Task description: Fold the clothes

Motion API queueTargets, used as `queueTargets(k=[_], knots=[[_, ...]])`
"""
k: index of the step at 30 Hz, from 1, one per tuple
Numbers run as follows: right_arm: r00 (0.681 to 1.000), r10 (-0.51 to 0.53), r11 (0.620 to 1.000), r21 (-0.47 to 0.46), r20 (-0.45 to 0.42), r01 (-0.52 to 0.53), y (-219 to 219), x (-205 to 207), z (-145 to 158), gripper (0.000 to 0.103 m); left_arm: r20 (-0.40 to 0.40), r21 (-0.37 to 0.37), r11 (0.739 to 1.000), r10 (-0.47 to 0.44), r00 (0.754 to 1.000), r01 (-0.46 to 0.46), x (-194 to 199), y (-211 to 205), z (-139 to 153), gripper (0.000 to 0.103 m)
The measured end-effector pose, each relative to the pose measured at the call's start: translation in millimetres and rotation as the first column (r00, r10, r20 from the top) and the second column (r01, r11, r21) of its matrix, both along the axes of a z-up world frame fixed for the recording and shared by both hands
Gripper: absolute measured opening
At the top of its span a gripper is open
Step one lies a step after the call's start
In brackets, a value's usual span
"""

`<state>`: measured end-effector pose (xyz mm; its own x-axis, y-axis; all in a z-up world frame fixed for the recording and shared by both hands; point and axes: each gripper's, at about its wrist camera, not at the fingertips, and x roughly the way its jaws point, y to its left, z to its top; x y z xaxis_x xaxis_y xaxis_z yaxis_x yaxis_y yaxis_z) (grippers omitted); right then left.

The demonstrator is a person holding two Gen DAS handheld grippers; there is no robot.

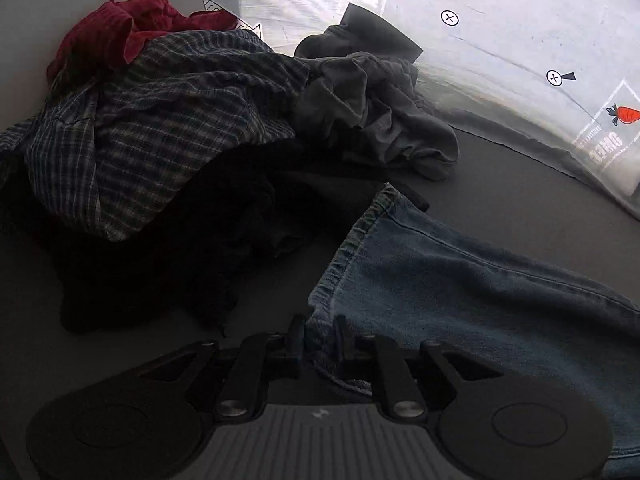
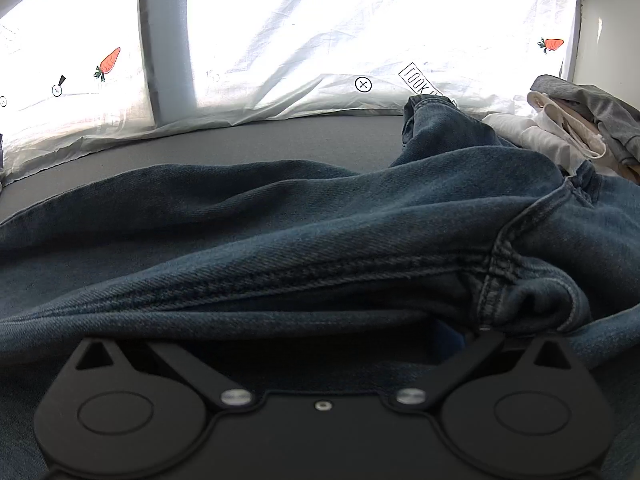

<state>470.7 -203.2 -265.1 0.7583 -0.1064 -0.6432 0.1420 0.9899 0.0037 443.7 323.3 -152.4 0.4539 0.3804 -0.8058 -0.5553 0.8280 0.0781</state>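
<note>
Blue jeans lie across the grey surface. In the left wrist view one pale leg runs off to the right, and my left gripper is shut on its hem corner, with bunched denim squeezed between the two black fingers. In the right wrist view the darker upper part of the jeans, with its crotch seam, is draped over my right gripper. Its linkage arms stand spread wide, so it is open. Its fingertips are hidden under a denim fold.
A heap of clothes lies at the left: a plaid shirt, a red garment, a grey one and a black one. Light and grey clothes are stacked at the far right. A white printed sheet hangs behind the surface.
</note>
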Motion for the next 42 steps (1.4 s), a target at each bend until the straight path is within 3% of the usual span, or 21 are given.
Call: queueTargets(k=[4,7,9,11,15,21,25,29,34,37,40,41,42], knots=[[1.0,0.006,1.0,0.003,-0.019,-0.006,-1.3,2.3,2.0,0.103,-0.02,0.01,1.0,-0.016,1.0,0.016,-7.6,-10.3,-12.4,0.027],[0.996,0.021,1.0,0.018,-0.084,-0.019,-2.1,5.8,8.1,0.103,0.032,0.025,0.998,-0.058,0.998,0.057,-8.4,-22.5,-0.6,0.041],[0.989,0.047,0.997,0.061,-0.141,-0.039,-4.4,4.7,15.7,0.103,0.077,0.032,0.996,-0.087,0.993,0.085,-7.6,-32.2,10.4,0.057],[0.991,0.048,0.993,0.11,-0.126,-0.034,-9.4,-9.4,24.4,0.103,0.093,0.044,0.991,-0.13,0.987,0.127,-5.7,-44.9,16.4,0.066],[0.997,0.014,0.992,0.129,-0.074,-0.004,-20.9,-49.3,41.2,0.103,0.052,0.034,0.979,-0.201,0.978,0.199,-13.1,-70.8,8.5,0.066],[0.991,-0.125,0.99,0.063,-0.048,0.128,-49.9,-101.4,53.6,0.103,0.025,-0.121,0.971,-0.206,0.978,0.208,-55.5,-98.7,-17.5,0.07],[0.973,-0.223,0.972,0.064,-0.065,0.227,-78.6,-126.7,52.5,0.103,-0.004,-0.158,0.962,-0.226,0.974,0.223,-74.1,-114.3,-36.7,0.073],[0.967,-0.245,0.967,0.059,-0.068,0.249,-92.5,-134.5,54.8,0.103,-0.019,-0.142,0.963,-0.234,0.972,0.229,-86.4,-127.2,-48.1,0.073],[0.981,-0.187,0.982,0.005,-0.052,0.188,-87.8,-129.8,64.8,0.102,-0.004,-0.145,0.962,-0.233,0.973,0.23,-89.3,-131.3,-47.3,0.073],[0.993,-0.113,0.993,-0.041,-0.029,0.111,-82.2,-120.1,73.1,0.087,0.001,-0.133,0.962,-0.242,0.97,0.24,-86.9,-132.8,-49.0,0.073],[0.999,-0.011,0.984,-0.179,-0.04,0.003,-70.9,-104.1,76.2,0.073,0.003,-0.109,0.959,-0.263,0.965,0.262,-82.3,-138.1,-49.3,0.072],[0.998,0.018,0.974,-0.225,-0.055,-0.029,-68.0,-98.0,74.8,0.061,0.004,-0.101,0.958,-0.27,0.963,0.269,-80.8,-139.8,-49.4,0.067],[0.997,0.041,0.962,-0.268,-0.07,-0.059,-66.1,-91.9,71.8,0.057,0.004,-0.104,0.961,-0.259,0.966,0.258,-80.4,-140.7,-48.6,0.061]])
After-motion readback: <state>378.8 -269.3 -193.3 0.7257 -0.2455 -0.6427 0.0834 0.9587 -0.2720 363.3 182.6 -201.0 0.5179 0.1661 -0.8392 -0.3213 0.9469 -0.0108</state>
